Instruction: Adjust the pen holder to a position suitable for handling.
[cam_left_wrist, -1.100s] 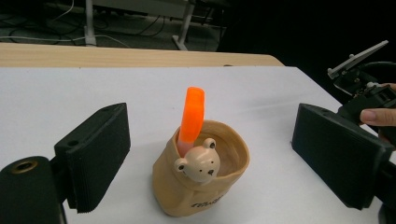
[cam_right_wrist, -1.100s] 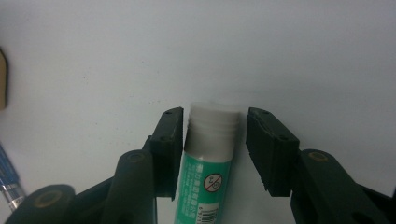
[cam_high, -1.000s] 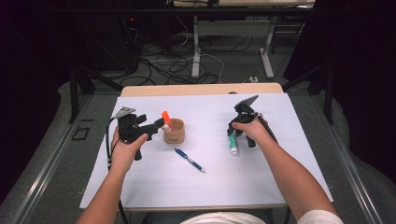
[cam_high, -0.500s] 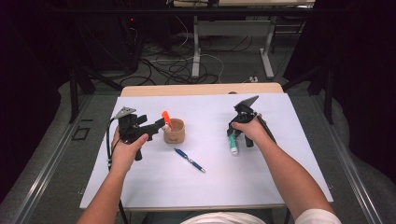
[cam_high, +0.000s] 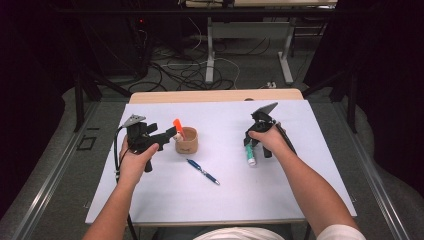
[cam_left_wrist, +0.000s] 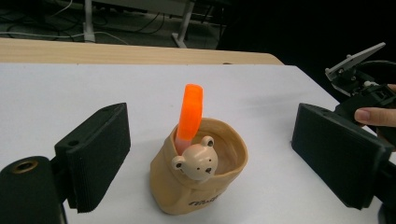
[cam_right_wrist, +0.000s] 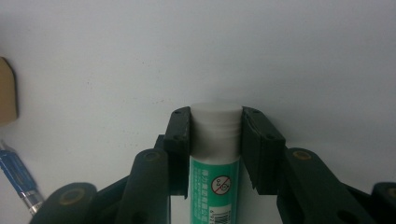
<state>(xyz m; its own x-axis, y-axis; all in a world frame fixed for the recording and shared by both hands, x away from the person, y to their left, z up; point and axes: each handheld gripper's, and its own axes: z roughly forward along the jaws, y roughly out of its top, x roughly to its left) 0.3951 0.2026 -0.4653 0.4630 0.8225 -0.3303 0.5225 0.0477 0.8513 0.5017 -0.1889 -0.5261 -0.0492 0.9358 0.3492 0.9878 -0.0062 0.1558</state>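
While pinching the glue stick (cam_right_wrist: 215, 182) by its white end alone with the right tool (cam_right_wrist: 215, 133), jaws just now closing onto it, right of centre on the tabletop (cam_high: 320, 190) and well right of the blue pen (cam_high: 203, 171), risks letting the long green body swivel or slide free on a lift. Could also tip the bear cup (cam_left_wrist: 201, 186) left of centre if nudged beside the orange marker (cam_left_wrist: 190, 114), with the left tool (cam_left_wrist: 210, 158) merely straddling it, spread wide and clear of both sides.
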